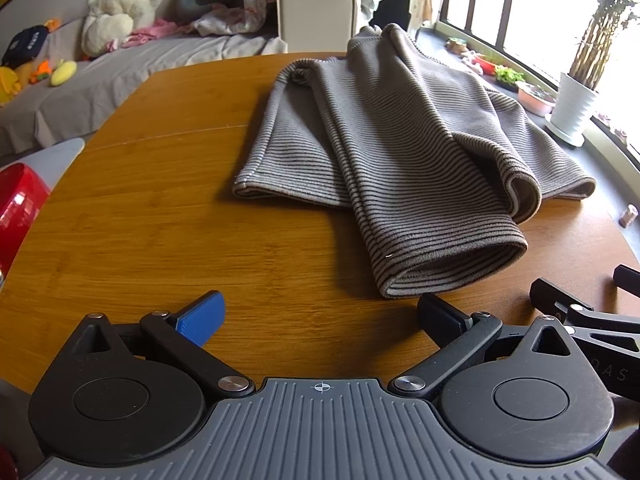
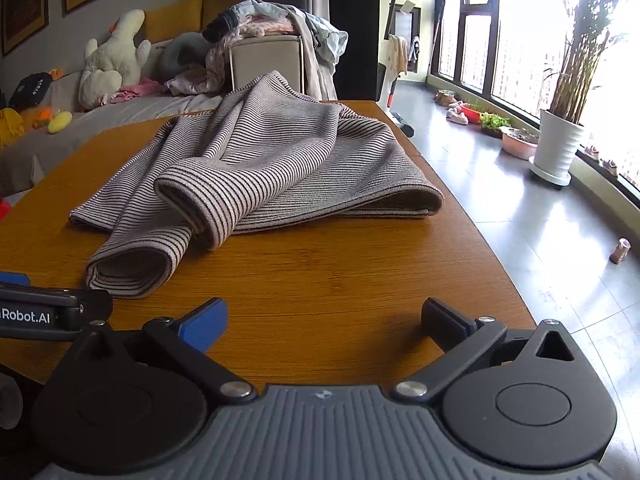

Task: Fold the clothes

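A grey garment with thin black stripes [image 1: 400, 128] lies partly folded on the wooden table [image 1: 200, 208], one sleeve cuff [image 1: 452, 264] pointing toward me. The left gripper [image 1: 320, 312] is open just short of that cuff, nothing between its fingers. In the right wrist view the same garment [image 2: 280, 160] lies ahead and to the left, with two sleeves [image 2: 132, 264] toward the near edge. The right gripper [image 2: 324, 316] is open over bare table [image 2: 340, 272], apart from the cloth. The left gripper's body [image 2: 48, 316] shows at the left edge of that view.
Beyond the table stand a grey sofa [image 1: 100, 68] with plush toys [image 1: 120, 4] and a beige box [image 1: 316, 12] heaped with clothes. A white plant pot [image 2: 560, 148] and small items sit on the floor by the windows. A red object [image 1: 16, 204] sits at the left.
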`<state>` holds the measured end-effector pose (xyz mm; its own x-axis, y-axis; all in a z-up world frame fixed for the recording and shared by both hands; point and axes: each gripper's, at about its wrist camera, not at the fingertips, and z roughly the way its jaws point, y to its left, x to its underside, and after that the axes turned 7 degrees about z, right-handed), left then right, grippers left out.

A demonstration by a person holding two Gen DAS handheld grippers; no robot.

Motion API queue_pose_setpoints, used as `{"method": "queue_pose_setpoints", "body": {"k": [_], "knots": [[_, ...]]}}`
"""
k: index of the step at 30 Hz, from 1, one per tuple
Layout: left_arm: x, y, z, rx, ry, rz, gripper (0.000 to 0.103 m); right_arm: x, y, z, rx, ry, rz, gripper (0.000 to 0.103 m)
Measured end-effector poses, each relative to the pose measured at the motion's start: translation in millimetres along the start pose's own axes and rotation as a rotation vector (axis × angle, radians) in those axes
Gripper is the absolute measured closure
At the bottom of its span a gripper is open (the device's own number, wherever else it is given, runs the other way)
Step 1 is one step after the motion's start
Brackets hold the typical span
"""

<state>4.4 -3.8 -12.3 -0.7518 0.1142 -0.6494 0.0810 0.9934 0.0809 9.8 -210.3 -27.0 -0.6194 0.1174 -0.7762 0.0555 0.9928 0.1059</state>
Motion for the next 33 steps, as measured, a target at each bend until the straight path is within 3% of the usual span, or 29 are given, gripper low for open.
{"method": "queue_pose_setpoints", "body": {"k": [33], "knots": [[0.7, 2.1, -1.2, -0.002, -0.022, 0.002, 0.000, 2.1, -13.2, -7.7, -0.078, -0.065, 0.062, 0.000]]}}
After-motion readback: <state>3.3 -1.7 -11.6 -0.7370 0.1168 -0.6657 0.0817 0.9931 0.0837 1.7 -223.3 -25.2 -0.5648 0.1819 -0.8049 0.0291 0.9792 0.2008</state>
